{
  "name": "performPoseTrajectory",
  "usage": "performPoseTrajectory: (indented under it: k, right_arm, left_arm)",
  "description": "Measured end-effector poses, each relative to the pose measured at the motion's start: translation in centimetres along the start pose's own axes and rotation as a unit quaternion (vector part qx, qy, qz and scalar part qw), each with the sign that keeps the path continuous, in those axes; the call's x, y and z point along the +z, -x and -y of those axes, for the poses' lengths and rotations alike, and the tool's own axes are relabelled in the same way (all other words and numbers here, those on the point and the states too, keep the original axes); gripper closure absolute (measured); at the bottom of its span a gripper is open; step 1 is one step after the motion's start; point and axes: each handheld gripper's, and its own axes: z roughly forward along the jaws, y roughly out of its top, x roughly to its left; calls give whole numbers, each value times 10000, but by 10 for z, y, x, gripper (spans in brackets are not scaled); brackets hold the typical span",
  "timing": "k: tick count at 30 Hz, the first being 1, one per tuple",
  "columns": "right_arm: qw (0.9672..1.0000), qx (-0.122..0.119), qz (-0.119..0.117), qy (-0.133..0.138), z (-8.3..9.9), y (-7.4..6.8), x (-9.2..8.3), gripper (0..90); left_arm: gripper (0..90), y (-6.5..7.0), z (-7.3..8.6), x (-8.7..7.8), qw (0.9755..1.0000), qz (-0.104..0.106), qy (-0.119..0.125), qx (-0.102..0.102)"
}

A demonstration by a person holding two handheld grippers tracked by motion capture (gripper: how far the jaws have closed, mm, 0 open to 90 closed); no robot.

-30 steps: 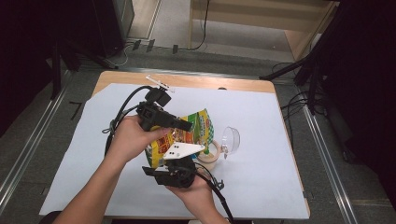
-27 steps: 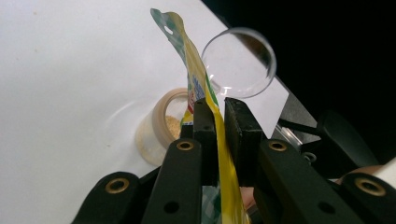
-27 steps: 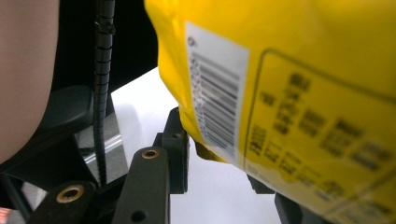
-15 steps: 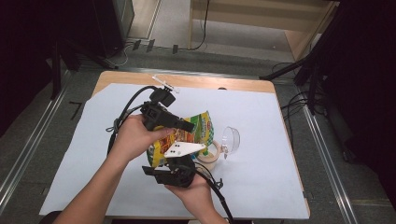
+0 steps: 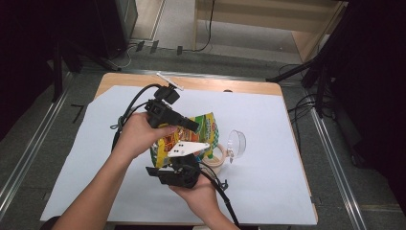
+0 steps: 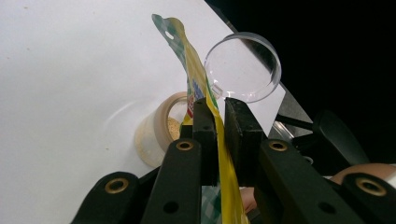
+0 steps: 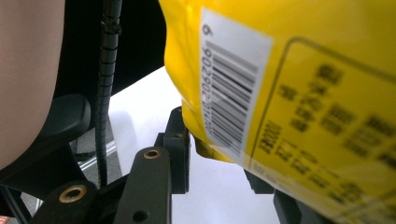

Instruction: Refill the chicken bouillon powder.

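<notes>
The yellow snack bag (image 5: pixel 191 136) hangs above the surface (image 5: pixel 268 191) over a small jar (image 6: pixel 156 133); the left gripper (image 6: pixel 215 109) pinches its upper edge; the right gripper (image 7: pixel 217 154) clasps its lower corner from below.

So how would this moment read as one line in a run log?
left claw: shut on snack bag | right claw: holds bag's bottom | jar: open, under bag | lid: beside jar

Wooden table (image 5: pixel 249 87) under white sheet (image 5: pixel 268 120). Near centre: small round container (image 5: pixel 216 158); clear lid (image 5: pixel 236 143) just right of it.
</notes>
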Motion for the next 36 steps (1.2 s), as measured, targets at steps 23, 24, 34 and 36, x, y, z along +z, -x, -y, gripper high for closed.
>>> performPoseTrajectory:
  k: [23,24,34,36]
  right_arm:
    - [9999,-126,-39,-20,-4,-3,4,681]
    - [9999,-104,-41,-27,-3,-3,4,681]
    - [9999,-135,22,2,-1,-3,3,690]
    - [9999,-160,27,-3,-1,-2,2,692]
  left_arm:
    - [835,3,5,-9,9999,-108,98,55]
    - [835,3,5,-8,9999,-101,86,54]
    - [835,4,4,-6,9999,-65,116,93]
    - [834,5,4,-6,9998,-64,116,112]
